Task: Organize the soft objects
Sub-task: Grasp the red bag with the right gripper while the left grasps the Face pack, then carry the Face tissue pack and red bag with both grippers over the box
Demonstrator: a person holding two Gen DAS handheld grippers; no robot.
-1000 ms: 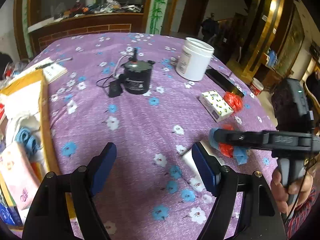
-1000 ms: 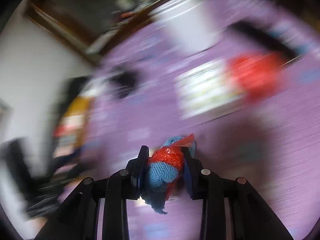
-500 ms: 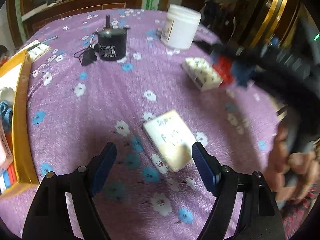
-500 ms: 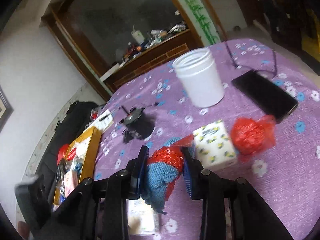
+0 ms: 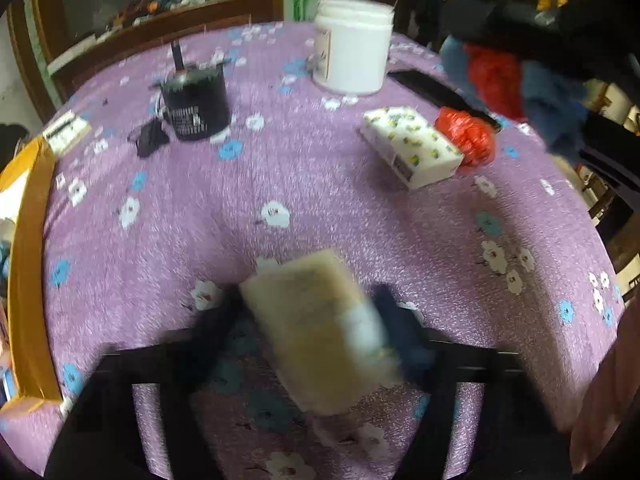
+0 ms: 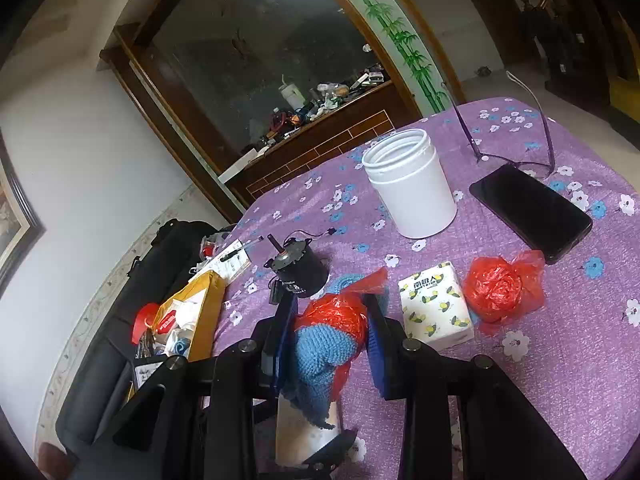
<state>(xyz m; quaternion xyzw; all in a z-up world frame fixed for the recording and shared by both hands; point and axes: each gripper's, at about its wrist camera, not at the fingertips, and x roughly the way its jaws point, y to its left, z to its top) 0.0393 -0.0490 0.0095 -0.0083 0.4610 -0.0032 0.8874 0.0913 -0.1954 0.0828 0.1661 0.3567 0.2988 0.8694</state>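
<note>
Holding: your right claw [image 6: 330,344] clenches the blue knit bundle in red plastic [image 6: 326,340]; left claw [image 5: 312,328] brackets a tissue pack [image 5: 320,332], grip unclear, for boxing.

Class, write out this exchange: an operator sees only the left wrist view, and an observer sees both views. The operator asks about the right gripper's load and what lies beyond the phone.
Operator: My view blurs the right gripper. What is in it?
Observer: The right gripper is shut on a blue knitted piece partly wrapped in red plastic.
Operator: Is there anything beyond the phone?
Observer: Yes, purple-framed glasses rest at the far end of the phone, with their arms sticking up.
</note>
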